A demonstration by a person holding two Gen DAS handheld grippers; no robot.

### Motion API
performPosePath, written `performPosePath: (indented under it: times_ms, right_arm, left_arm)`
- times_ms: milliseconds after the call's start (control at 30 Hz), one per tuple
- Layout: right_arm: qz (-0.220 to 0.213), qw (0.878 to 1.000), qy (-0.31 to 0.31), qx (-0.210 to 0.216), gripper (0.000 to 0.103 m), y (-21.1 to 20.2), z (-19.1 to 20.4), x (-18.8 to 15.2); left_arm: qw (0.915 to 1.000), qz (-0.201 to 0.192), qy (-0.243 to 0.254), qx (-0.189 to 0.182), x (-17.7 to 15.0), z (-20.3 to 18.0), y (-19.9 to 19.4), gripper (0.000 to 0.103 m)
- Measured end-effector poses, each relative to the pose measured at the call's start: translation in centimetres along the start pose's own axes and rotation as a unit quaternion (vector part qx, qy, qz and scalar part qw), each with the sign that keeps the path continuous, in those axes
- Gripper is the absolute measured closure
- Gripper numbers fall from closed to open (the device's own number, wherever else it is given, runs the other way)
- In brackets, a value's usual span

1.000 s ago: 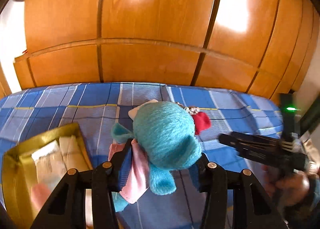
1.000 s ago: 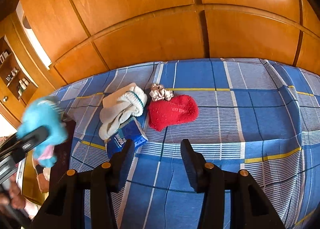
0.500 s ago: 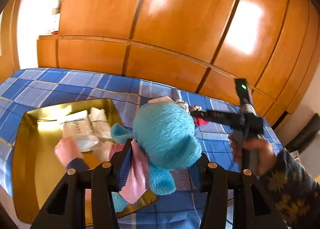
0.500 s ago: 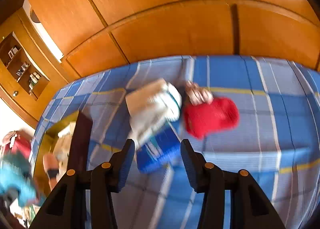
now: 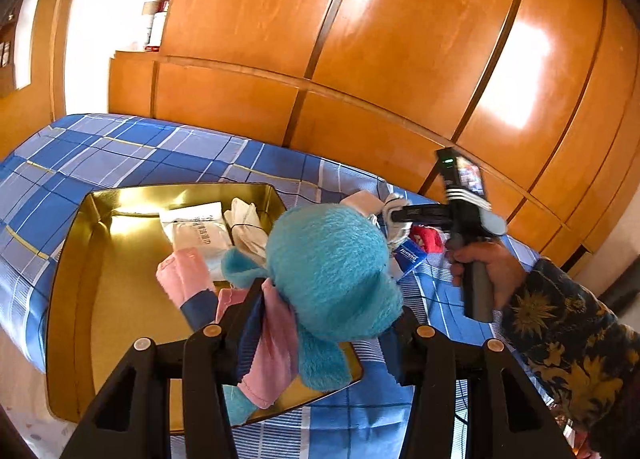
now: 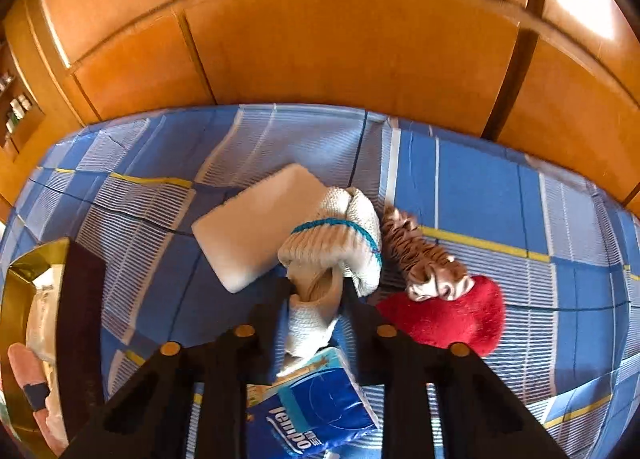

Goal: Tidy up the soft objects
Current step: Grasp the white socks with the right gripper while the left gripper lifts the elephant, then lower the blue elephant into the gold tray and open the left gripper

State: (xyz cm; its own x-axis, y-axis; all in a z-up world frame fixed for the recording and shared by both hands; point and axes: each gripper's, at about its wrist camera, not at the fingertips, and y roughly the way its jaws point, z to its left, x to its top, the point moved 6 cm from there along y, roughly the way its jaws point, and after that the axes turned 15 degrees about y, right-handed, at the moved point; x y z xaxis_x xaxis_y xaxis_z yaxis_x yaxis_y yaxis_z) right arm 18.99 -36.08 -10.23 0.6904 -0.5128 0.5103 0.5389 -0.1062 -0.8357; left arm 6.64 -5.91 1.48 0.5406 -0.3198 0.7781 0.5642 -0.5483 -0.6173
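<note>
A teal plush toy (image 5: pixel 332 259) with pink and navy clothing is clamped in my left gripper (image 5: pixel 328 299) and hangs over the near right corner of a gold tray (image 5: pixel 76 299). In the tray lie a white tissue packet (image 5: pixel 196 227) and pale folded fabric (image 5: pixel 248 227). My right gripper (image 6: pixel 316 289) points down at the bed. Its jaws are closing and press on a rolled white sock with a blue stripe (image 6: pixel 340 235). The left wrist view shows the right gripper (image 5: pixel 400 215) from the side, held by a hand (image 5: pixel 488 271).
Around the sock on the blue plaid bed (image 6: pixel 520 199) lie a white pad (image 6: pixel 256 219), a beige scrunchie (image 6: pixel 420 259), a red fuzzy item (image 6: pixel 452 315) and a blue tissue pack (image 6: pixel 316 407). A wooden wardrobe (image 5: pixel 360 59) stands behind the bed. The gold tray (image 6: pixel 24 271) is at far left.
My left gripper carried the plush leftward until it hung over the tray. My right gripper moved in on the pile and down onto the white sock, and its jaws narrowed around it.
</note>
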Motion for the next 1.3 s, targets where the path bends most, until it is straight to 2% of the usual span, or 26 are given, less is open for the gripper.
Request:
performPosePath:
  times_ms: [167, 300, 400, 533, 633, 800, 967, 1133, 1300]
  right_arm:
    - [-0.039, 0.997, -0.055, 0.049, 0.082, -5.2, 1.0, -1.6]
    - [-0.012, 0.987, -0.107, 0.117, 0.082, -9.1, 1.2, -5.6]
    - [0.015, 0.980, -0.147, 0.134, 0.082, -10.0, 0.4, -9.3]
    - [0.041, 0.979, -0.175, 0.092, 0.082, -7.8, -1.5, -12.9]
    - [0.030, 0.984, -0.161, 0.076, 0.082, -6.7, -3.3, -13.5]
    - [0.027, 0.984, -0.156, 0.081, 0.082, -6.8, -3.7, -13.2]
    - [0.024, 0.984, -0.153, 0.082, 0.082, -7.4, -3.8, -13.8]
    - [0.027, 0.985, -0.151, 0.082, 0.081, -7.2, -3.6, -13.8]
    - [0.033, 0.985, -0.146, 0.085, 0.081, -6.9, -3.7, -13.8]
  left_arm:
    - [0.9999, 0.004, -0.009, 0.008, -0.6, 0.4, -0.1, 0.051]
    - [0.9995, 0.006, -0.012, 0.030, -0.9, 0.9, -0.5, 0.051]
    - [0.9979, 0.012, -0.012, 0.063, -1.3, 1.6, -0.9, 0.051]
    - [0.9922, 0.027, -0.017, 0.120, -2.0, 3.0, -1.2, 0.051]
    - [0.9859, 0.030, -0.005, 0.164, -2.5, 3.6, -1.7, 0.051]
    - [0.9833, 0.042, -0.028, 0.175, -3.5, 5.1, -1.8, 0.051]
    - [0.9841, 0.046, -0.038, 0.167, -4.0, 5.5, -1.7, 0.051]
    - [0.9826, 0.049, -0.092, 0.153, -4.7, 8.3, -2.1, 0.051]
    - [0.9746, 0.058, -0.159, 0.147, -5.4, 12.7, -2.4, 0.051]
